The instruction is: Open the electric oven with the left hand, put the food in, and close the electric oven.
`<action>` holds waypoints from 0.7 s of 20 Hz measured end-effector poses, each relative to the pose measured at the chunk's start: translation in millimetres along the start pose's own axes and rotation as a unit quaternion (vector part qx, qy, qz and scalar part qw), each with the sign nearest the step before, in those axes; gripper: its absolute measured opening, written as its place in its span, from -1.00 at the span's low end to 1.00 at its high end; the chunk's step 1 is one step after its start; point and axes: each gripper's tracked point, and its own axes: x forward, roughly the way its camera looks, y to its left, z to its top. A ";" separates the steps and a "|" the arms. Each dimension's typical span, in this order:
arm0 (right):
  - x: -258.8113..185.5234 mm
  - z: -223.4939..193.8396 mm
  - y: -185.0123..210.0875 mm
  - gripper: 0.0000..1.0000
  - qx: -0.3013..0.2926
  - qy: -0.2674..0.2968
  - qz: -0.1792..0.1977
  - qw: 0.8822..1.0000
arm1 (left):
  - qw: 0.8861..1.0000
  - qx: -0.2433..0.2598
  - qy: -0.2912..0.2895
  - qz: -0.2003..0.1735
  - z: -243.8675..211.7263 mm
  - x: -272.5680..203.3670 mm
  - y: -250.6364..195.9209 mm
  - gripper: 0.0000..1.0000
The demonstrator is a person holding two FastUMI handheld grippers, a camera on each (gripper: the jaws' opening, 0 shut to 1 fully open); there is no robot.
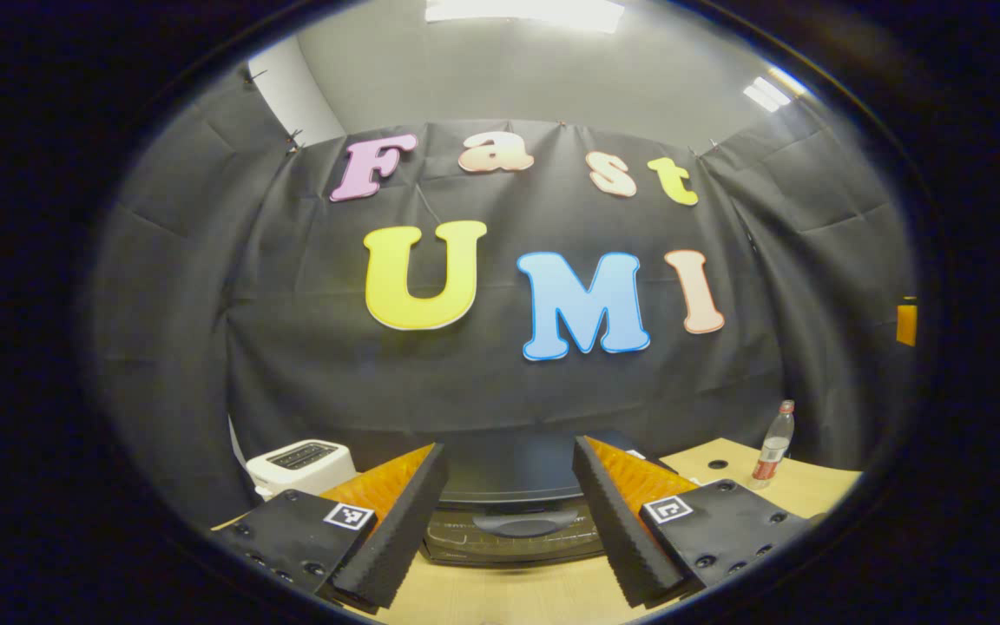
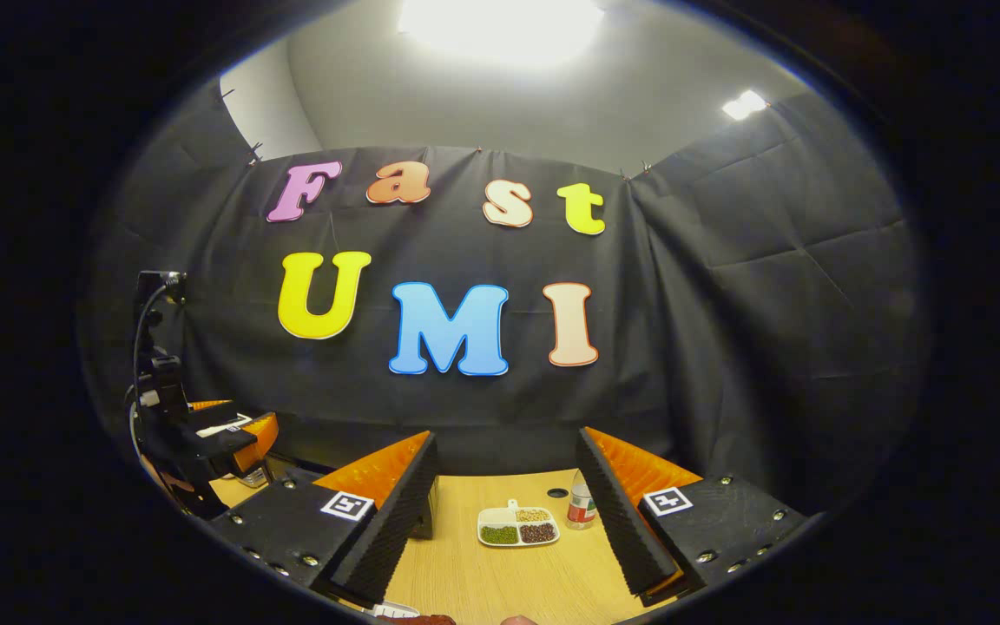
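In the left gripper view, the black electric oven (image 1: 513,529) sits low on the wooden table, door shut, its curved handle (image 1: 524,522) facing me. My left gripper (image 1: 509,451) is open, its fingers framing the oven from a short way back. In the right gripper view, my right gripper (image 2: 507,443) is open with nothing between its pads. Ahead of it lies a white divided dish (image 2: 517,527) of beans and grains. A reddish-brown bit (image 2: 417,619) peeks in at the bottom edge; I cannot tell what it is. The left gripper (image 2: 231,434) hangs at the far left.
A white toaster (image 1: 300,464) stands left of the oven. A plastic bottle (image 1: 773,447) with a red label stands on the table to the right, also seen beside the dish as the bottle (image 2: 581,503). The wooden table (image 2: 500,582) runs up to the black cloth wall.
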 end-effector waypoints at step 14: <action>7.2 -16.8 -9.8 0.94 -0.032 0.033 -0.056 0.997 | 0.997 0.025 0.069 -0.025 -105.0 90.7 -12.8 1.00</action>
